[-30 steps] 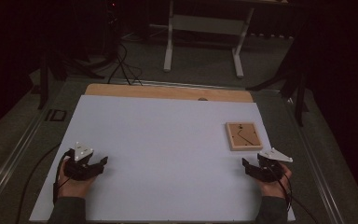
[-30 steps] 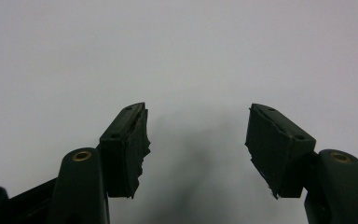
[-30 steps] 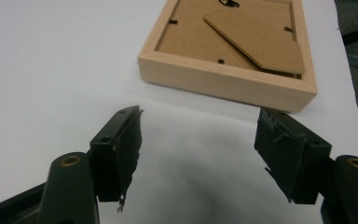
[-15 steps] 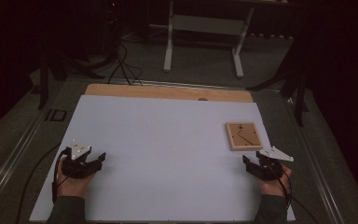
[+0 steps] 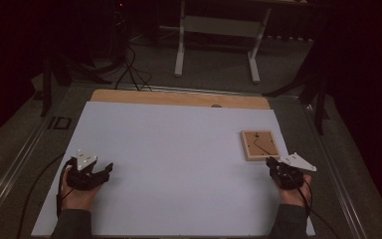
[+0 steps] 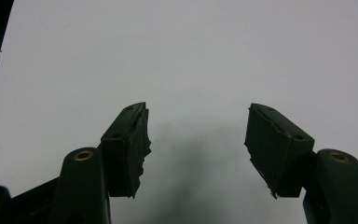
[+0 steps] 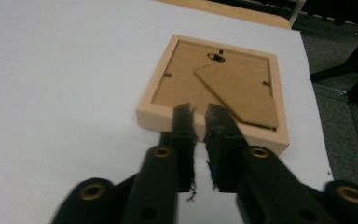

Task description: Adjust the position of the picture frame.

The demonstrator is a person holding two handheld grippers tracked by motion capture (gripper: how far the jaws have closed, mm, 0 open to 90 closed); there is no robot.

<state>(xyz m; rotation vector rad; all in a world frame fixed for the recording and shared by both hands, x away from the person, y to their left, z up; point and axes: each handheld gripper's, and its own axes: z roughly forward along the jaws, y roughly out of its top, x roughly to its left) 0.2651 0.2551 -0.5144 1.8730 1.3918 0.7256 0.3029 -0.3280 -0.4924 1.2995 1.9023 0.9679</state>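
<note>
White table [image 5: 179, 164], face-down picture frame [image 7: 214, 93]

Both forearms come in from the near edge, one at each side, well apart. The left hand [image 5: 79, 191] holds the left gripper [image 5: 107, 169] low over the surface, angled inward, its fingers [image 6: 126, 144] spread wide with nothing between them. The right hand [image 5: 294, 191] holds the right gripper [image 5: 270, 162] pointing forward — its jaws have just been closing, and the fingers [image 7: 184, 135] now stand nearly together, nothing between them.
</note>
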